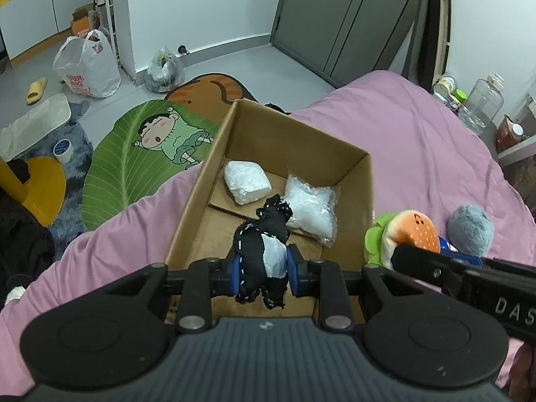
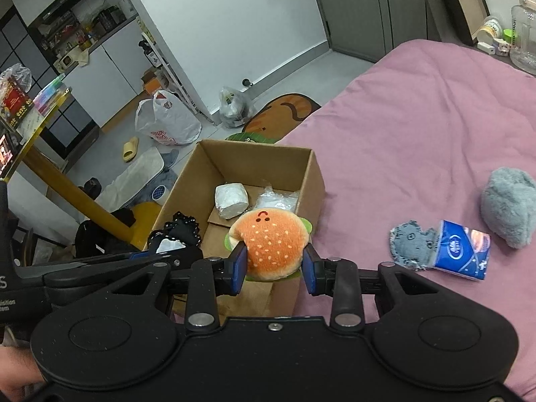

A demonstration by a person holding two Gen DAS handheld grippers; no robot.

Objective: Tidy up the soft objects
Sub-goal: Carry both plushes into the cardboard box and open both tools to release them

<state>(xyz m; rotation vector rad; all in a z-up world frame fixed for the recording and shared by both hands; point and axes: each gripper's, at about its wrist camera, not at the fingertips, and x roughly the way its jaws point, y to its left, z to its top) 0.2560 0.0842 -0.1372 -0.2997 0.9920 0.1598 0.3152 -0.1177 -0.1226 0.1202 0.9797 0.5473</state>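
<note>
An open cardboard box (image 1: 355,181) stands on the pink bed, also in the right wrist view (image 2: 311,171). It holds a white bundle (image 1: 246,181) and a clear bag of white stuff (image 1: 313,207). My left gripper (image 1: 263,273) is shut on a black cloth with white stitching (image 1: 258,244), held over the box's near end. My right gripper (image 2: 274,264) is shut on an orange burger plush (image 2: 271,241), held at the box's near right corner; the plush also shows in the left wrist view (image 1: 412,231).
On the bed right of the box lie a grey fluffy plush (image 2: 509,207), a blue tissue pack (image 2: 464,249) and a grey-blue cloth scrap (image 2: 408,244). Left of the bed are a leaf rug (image 1: 134,164), plastic bags (image 1: 87,63) and a yellow table leg (image 2: 77,197).
</note>
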